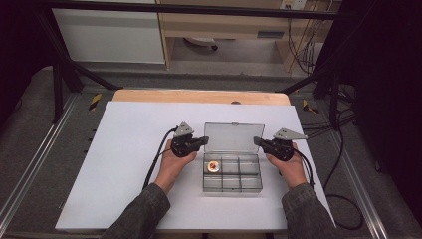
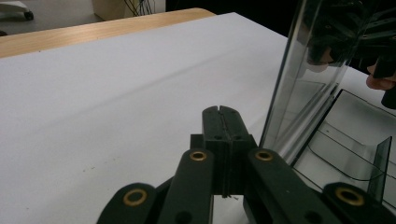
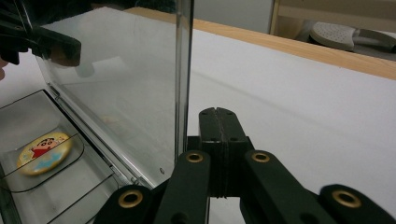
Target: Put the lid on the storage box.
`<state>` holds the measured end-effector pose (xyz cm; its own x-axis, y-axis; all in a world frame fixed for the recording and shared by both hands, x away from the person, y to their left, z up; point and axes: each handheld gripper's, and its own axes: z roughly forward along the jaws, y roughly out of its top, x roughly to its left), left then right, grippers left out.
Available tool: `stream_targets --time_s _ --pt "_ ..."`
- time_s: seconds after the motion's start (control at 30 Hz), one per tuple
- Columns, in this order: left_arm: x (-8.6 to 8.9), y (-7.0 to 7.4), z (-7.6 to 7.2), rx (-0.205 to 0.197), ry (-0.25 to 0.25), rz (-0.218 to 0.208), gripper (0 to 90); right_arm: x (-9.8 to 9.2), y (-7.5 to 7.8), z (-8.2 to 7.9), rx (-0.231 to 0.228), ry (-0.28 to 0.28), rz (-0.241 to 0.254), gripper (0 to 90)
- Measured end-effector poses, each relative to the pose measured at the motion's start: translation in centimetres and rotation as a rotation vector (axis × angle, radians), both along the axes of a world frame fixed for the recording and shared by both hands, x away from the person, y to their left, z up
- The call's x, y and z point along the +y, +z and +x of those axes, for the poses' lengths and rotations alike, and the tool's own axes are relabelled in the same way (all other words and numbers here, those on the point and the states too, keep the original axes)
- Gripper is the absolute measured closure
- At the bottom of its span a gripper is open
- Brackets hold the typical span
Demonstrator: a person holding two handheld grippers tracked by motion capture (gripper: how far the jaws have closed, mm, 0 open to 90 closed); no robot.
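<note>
A clear compartment box (image 1: 232, 172) is seen at the lower centre of the high view, on the white sheet (image 1: 124, 149), with its lid (image 1: 234, 137) raised upright. 1 round cartoon badge (image 1: 213, 166) lies in its upper left compartment. The left gripper (image 1: 203, 141) and right gripper (image 1: 257, 141) are held just beside the lid's 2 edges, each clenched on nothing.

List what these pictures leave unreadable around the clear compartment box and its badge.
- Badge: too small in the high view to read its picture; blurred in the right gripper view, behind a compartment wall.
- Clear box: cut off by the frame edge in both gripper views.
- Left gripper and right gripper: whether their tips touch the open lid is too small to tell.
</note>
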<state>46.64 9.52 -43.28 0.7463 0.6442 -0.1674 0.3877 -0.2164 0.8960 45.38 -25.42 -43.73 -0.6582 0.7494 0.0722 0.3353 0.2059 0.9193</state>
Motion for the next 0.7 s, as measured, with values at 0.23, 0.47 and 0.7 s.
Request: stream_targets --time_s 0.23,0.47,0.7 --pt "0.02 0.07 -0.08 0.000 -0.004 0.000 90.0 -0.02 0.08 -0.08 0.001 0.002 0.001 90.0" --pt "0.05 0.12 -0.16 0.001 -0.005 0.000 90.0 -0.08 0.23 -0.22 -0.002 0.004 0.004 90.0" --pt "0.12 0.23 -0.23 0.002 -0.004 -0.003 90.0 -0.24 0.31 -0.30 -0.007 0.005 0.000 90.0"
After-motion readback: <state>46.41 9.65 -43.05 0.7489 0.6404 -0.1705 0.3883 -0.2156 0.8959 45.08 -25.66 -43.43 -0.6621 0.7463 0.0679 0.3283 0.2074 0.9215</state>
